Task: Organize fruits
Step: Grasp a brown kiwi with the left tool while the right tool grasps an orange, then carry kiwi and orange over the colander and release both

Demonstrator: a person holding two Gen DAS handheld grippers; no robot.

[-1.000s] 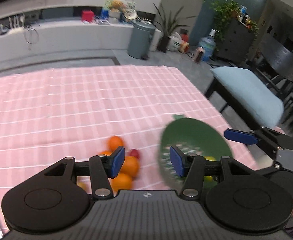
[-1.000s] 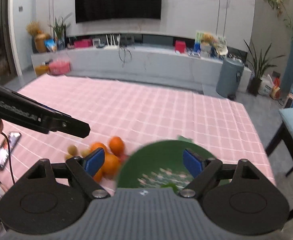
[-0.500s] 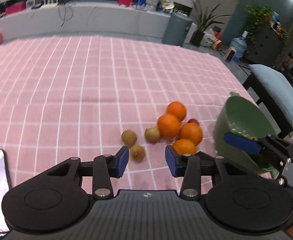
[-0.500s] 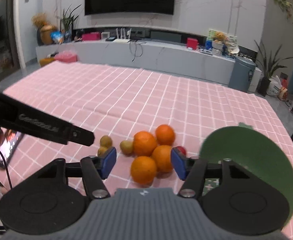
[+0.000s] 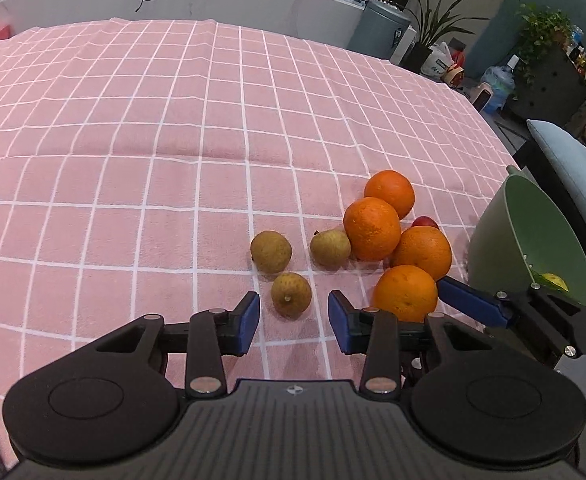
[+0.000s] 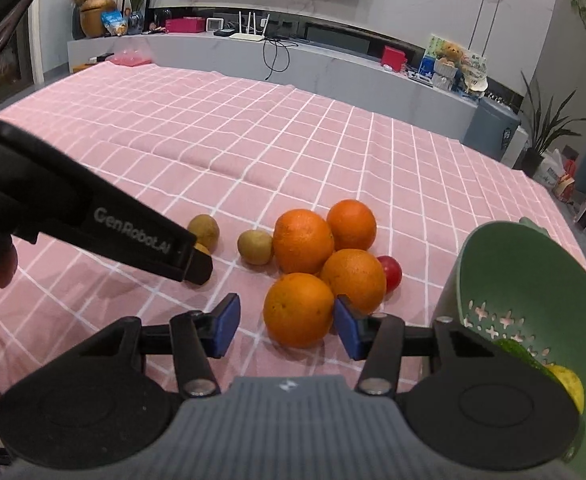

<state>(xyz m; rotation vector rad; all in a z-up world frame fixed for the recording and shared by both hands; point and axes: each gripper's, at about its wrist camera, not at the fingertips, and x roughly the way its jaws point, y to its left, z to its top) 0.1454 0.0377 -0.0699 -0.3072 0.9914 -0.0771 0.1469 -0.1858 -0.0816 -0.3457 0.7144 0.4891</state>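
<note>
While the fruit sits heaped on the pink checked cloth of the desk [image 5: 133, 128], we have four oranges bunched together, the nearest orange [image 6: 297, 309] lying just ahead of our right gripper [image 6: 287, 326]. Its jaws are spread wide, one pad touching or nearly touching the orange's right flank, nothing pinched.

To the left, three small brownish fruits lie scattered; the nearest brown fruit [image 5: 291, 294] sits just beyond our left gripper [image 5: 294, 323], whose jaws also stand apart and empty. A small red fruit [image 6: 389, 273] hides behind the oranges.

At the right edge, the green colander [image 6: 505, 264] is tipped on its side with a yellow-green fruit [image 6: 569, 384] inside.

Trouble ahead, we reckon: these round, dimpled oranges lean on each other, so lifting one could send the others rolling. The smooth colander wall, tilted as it is, may spill what goes in. The two grippers are close and could clash.
</note>
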